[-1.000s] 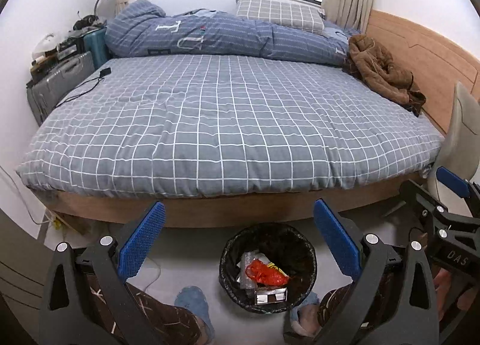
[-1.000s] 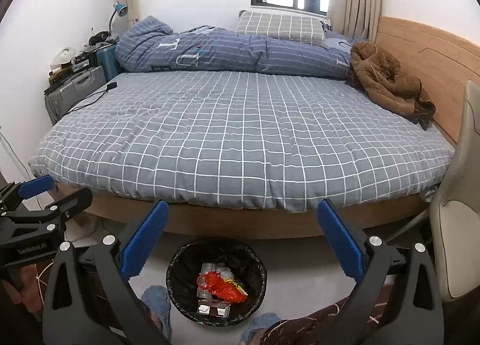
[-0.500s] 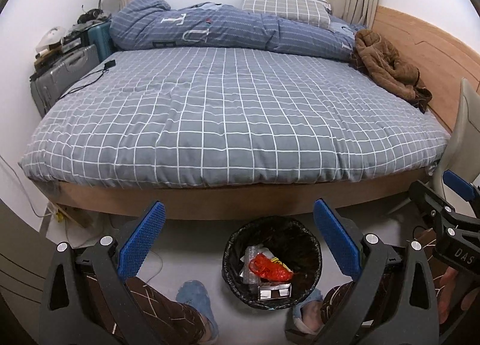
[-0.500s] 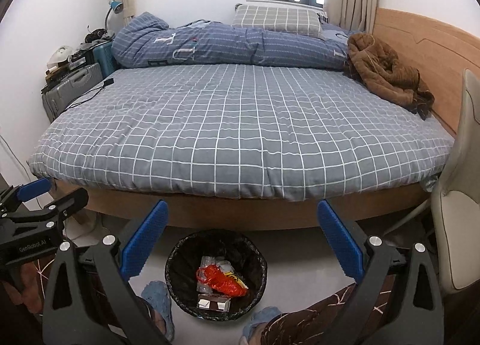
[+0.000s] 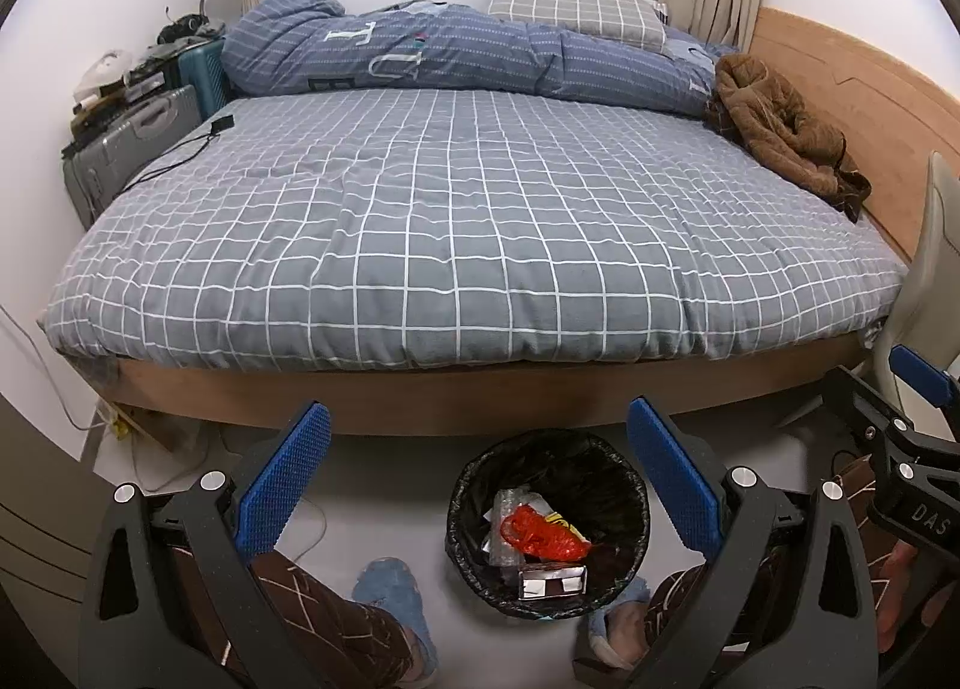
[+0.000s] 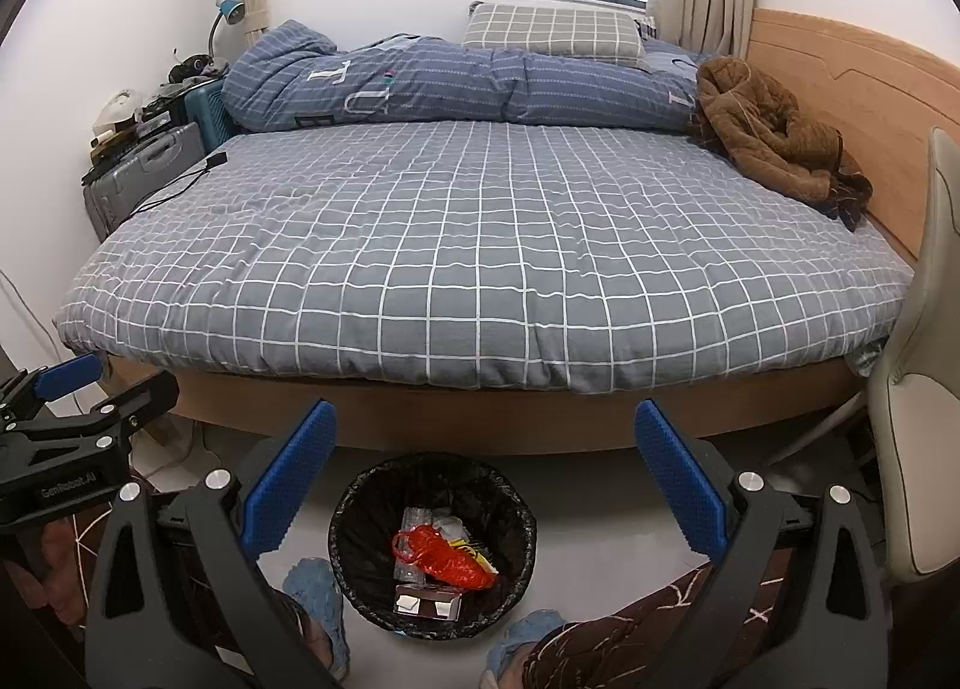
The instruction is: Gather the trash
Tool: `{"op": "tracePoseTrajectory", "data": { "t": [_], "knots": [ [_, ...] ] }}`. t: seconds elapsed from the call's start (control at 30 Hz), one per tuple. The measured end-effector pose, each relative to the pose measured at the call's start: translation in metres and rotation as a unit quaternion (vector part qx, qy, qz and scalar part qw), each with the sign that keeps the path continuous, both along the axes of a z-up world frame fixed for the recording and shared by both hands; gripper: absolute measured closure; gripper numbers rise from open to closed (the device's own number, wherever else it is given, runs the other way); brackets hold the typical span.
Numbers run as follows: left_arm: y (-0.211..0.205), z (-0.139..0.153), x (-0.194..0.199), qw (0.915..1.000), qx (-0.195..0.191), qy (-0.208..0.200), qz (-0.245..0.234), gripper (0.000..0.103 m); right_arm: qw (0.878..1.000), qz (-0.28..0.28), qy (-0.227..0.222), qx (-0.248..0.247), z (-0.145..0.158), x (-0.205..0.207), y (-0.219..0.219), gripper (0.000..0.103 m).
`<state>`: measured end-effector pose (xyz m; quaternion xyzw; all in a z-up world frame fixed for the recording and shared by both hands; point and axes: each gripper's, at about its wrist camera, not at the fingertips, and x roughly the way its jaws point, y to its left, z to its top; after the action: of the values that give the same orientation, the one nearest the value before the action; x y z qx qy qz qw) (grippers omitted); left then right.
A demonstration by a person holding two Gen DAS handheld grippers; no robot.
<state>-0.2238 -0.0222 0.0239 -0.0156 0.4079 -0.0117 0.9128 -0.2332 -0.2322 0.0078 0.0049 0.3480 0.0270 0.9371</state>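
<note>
A round black-lined trash bin (image 5: pixel 468 500) stands on the floor at the foot of the bed. It holds a red plastic bag (image 5: pixel 543 536), clear wrappers and a small box. It also shows in the right wrist view (image 6: pixel 354 515) with the red bag (image 6: pixel 444 560). My left gripper (image 5: pixel 477 476) is open and empty, above the bin. My right gripper (image 6: pixel 483 476) is open and empty, above the bin too. Each gripper shows at the edge of the other's view.
A large bed (image 5: pixel 468 221) with a grey checked cover fills the view, with a blue duvet and a brown coat (image 5: pixel 774 125) at the far right. Suitcases (image 5: pixel 132 143) stand at the left. A beige chair (image 6: pixel 918 377) stands at the right. The person's legs and blue slippers (image 5: pixel 390 584) flank the bin.
Both grippers have risen and tilted a little, so the bed and bin sit lower and farther in the views. Both stay open and empty.
</note>
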Motion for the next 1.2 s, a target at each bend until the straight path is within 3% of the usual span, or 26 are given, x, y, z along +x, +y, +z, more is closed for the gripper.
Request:
{"op": "tracePoseTrajectory", "data": {
  "t": [1.2],
  "knots": [
    [-0.0054, -0.0038, 0.0008, 0.9999, 0.014, 0.003, -0.005, 0.006, 1.0, 0.001, 0.003, 0.0, -0.0012, 0.0016, 0.0013, 0.007]
  ]
}}
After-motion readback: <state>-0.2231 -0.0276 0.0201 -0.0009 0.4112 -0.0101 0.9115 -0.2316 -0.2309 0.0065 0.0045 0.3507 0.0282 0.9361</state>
